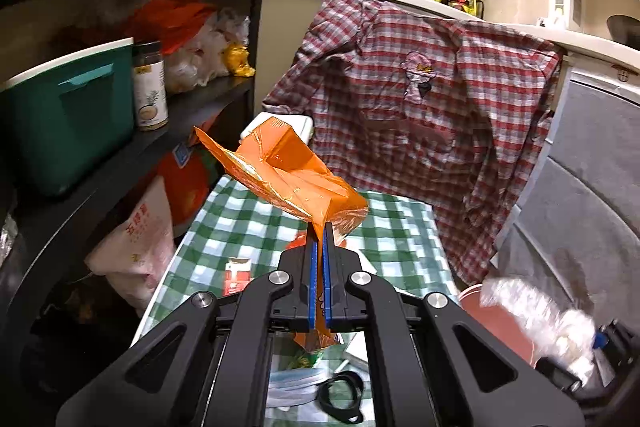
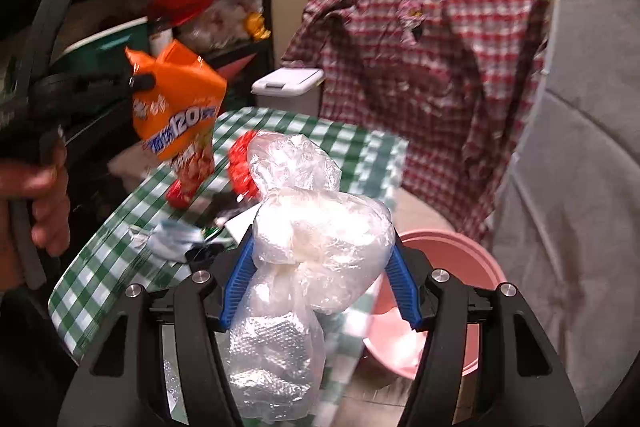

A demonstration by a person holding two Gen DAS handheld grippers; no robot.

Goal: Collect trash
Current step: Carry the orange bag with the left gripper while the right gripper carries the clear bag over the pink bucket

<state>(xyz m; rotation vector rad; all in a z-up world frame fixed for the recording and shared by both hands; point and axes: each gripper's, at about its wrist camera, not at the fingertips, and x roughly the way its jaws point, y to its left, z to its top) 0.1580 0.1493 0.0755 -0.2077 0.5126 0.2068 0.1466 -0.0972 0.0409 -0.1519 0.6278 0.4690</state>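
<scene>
My left gripper (image 1: 319, 231) is shut on an orange snack wrapper (image 1: 288, 171), which sticks up above the green-checked table (image 1: 240, 223). From the right wrist view the same orange wrapper (image 2: 180, 107) hangs from the left gripper (image 2: 138, 81), held by a hand at the left edge. My right gripper (image 2: 320, 251) is closed around a crumpled clear plastic bag (image 2: 316, 235), its blue pads pressing both sides. That clear bag (image 1: 536, 319) also shows blurred at the lower right of the left wrist view. A pink bin (image 2: 452, 267) stands below, right of the table.
Small litter stays on the table: a red-white carton (image 1: 238, 275), a black ring (image 1: 340, 395), red netting (image 2: 240, 167). A white lidded bin (image 2: 288, 83) stands behind the table. A plaid shirt (image 1: 420, 115) hangs off the counter. Dark shelves (image 1: 160, 135) with a teal box line the left.
</scene>
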